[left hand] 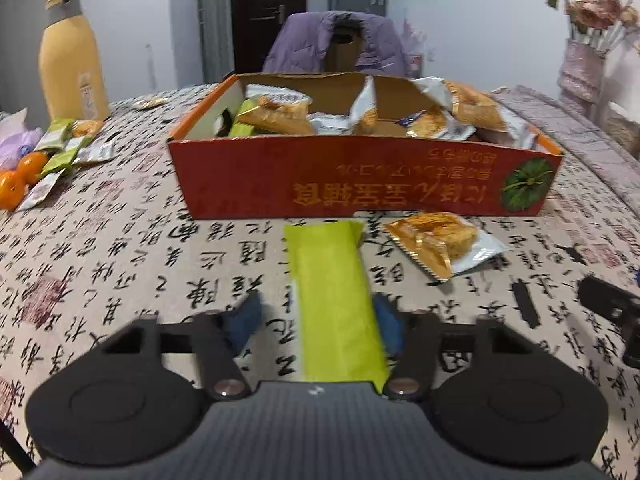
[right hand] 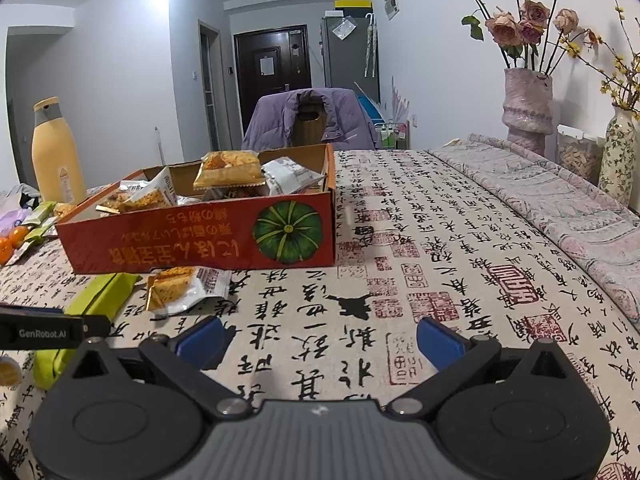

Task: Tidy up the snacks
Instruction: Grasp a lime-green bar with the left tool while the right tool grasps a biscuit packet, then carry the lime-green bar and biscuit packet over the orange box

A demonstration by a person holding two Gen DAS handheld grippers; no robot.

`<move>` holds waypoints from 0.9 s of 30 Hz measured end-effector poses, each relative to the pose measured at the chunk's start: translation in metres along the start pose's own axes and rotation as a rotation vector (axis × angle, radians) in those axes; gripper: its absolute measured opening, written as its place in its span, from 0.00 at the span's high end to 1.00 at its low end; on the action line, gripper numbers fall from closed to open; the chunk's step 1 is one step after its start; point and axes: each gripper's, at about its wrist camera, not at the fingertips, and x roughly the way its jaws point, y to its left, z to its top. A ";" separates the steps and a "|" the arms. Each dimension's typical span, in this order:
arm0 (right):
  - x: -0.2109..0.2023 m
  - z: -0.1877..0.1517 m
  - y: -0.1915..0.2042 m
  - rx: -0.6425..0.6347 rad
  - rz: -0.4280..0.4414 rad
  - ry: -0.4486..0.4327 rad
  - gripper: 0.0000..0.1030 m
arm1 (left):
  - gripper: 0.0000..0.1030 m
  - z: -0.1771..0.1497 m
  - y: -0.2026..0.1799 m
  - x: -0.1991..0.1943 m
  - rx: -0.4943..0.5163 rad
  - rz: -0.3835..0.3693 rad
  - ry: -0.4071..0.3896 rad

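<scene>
A long green snack packet (left hand: 334,296) lies on the tablecloth in front of the red cardboard box (left hand: 360,184). My left gripper (left hand: 318,318) is open and straddles the packet's near end; the right pad is against it, the left pad stands apart. An orange-and-silver snack packet (left hand: 436,246) lies just right of the green one. The box holds several snack packets (left hand: 280,114). My right gripper (right hand: 318,338) is open and empty above bare tablecloth, right of the green packet (right hand: 92,300), the orange packet (right hand: 184,286) and the box (right hand: 200,236).
A yellow bottle (left hand: 72,60) stands at the far left with loose snack packets (left hand: 60,152) and oranges (left hand: 20,178) beside it. A chair with a purple jacket (left hand: 336,44) is behind the table. Flower vases (right hand: 528,108) stand at the right on a folded blanket's edge.
</scene>
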 end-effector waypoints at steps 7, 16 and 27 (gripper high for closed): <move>0.000 0.000 0.004 0.004 0.049 0.000 0.00 | 0.64 -0.004 -0.002 -0.004 0.029 -0.034 -0.020; 0.009 0.019 0.040 -0.101 0.116 -0.006 0.00 | 0.65 0.005 0.013 -0.023 0.012 -0.051 -0.101; 0.062 0.044 0.091 -0.172 0.133 0.085 0.00 | 0.65 0.017 0.039 -0.036 -0.026 -0.053 -0.162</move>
